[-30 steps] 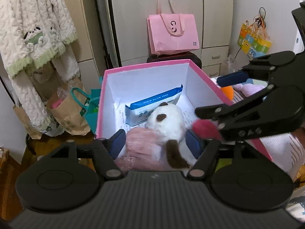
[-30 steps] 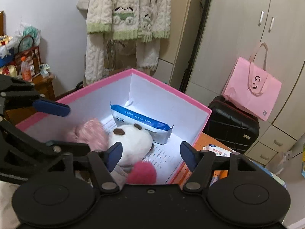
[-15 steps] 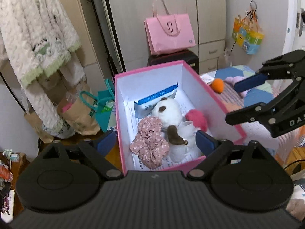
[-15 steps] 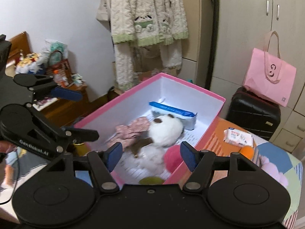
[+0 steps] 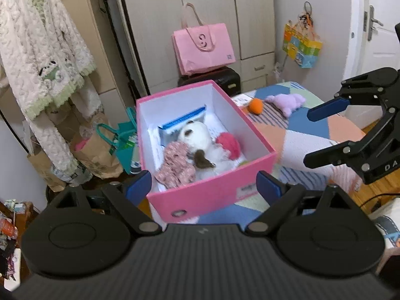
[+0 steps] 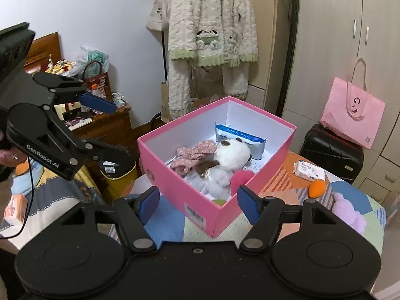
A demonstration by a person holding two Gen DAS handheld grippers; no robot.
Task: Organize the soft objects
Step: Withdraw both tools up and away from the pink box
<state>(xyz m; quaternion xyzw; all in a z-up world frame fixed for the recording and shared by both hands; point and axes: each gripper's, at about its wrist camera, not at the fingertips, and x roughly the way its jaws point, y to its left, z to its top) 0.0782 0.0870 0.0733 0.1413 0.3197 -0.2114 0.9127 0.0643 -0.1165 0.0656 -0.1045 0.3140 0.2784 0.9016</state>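
Note:
A pink box (image 5: pixel 212 195) (image 6: pixel 175 187) stands open on the patchwork bed. Inside lie a white plush toy with brown ears (image 5: pixel 197 135) (image 6: pixel 232 153), a pink floral scrunchie (image 5: pixel 175 165) (image 6: pixel 195 155), a red pompom (image 5: pixel 227 145) (image 6: pixel 241 177) and a blue wipes pack (image 5: pixel 182 122). My left gripper (image 5: pixel 203 187) (image 6: pixel 110 127) is open and empty, back from the box's near wall. My right gripper (image 6: pixel 199 203) (image 5: pixel 320 135) hangs off the box's corner, jaws opening with nothing between them. An orange ball (image 5: pixel 256 105) (image 6: pixel 317 187) and a purple plush (image 5: pixel 287 101) (image 6: pixel 350 212) lie on the bed beyond the box.
A small wipes pack (image 6: pixel 308 170) lies by the ball. A black suitcase (image 6: pixel 330 150) with a pink bag (image 6: pixel 352 120) stands at the wardrobe. A fluffy robe (image 6: pixel 212 37) hangs behind. Paper bags (image 5: pixel 95 155), a yellow bin (image 6: pixel 120 177) and a wooden cabinet (image 6: pixel 105 125) crowd the floor.
Both grippers have drawn back and up out of the box. The scrunchie has left the left jaws and the pompom the right; both lie in the box. The left jaws stand wider.

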